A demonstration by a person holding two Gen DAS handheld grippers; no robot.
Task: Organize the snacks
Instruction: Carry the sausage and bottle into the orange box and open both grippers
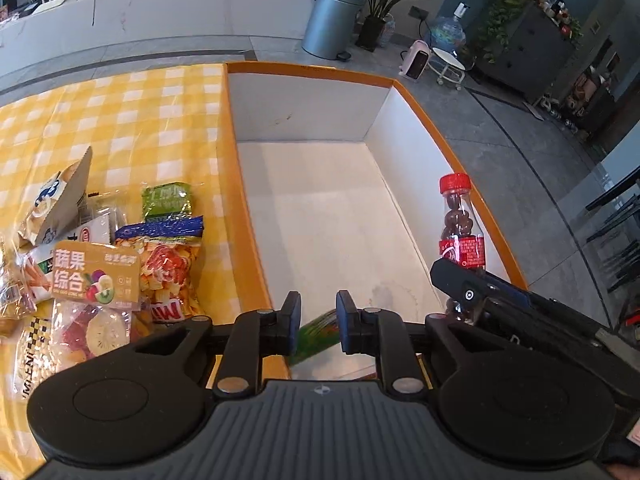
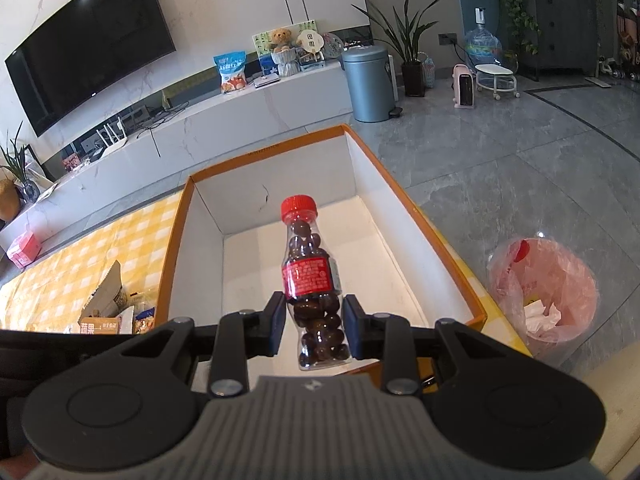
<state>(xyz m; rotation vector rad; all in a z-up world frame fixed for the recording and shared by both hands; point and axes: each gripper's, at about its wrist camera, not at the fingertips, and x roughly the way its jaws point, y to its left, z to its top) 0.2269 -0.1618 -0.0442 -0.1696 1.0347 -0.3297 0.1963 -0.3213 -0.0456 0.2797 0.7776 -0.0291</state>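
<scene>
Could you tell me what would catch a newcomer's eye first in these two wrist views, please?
First, the small red-capped bottle of dark candies, clamped upright in the right tongs over the orange-rimmed white box. Next, the left tongs, shut on a green packet at the box's near end. A heap of bright snack bags lies on the yellow checked cloth left of the box.

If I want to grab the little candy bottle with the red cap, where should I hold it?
Grip the candy bottle on its lower body, below the red label, coming from its sides, as the right gripper does now. The body is round with straight walls there, so the flat fingers press evenly. The neck under the cap narrows and would probably slip.
</scene>
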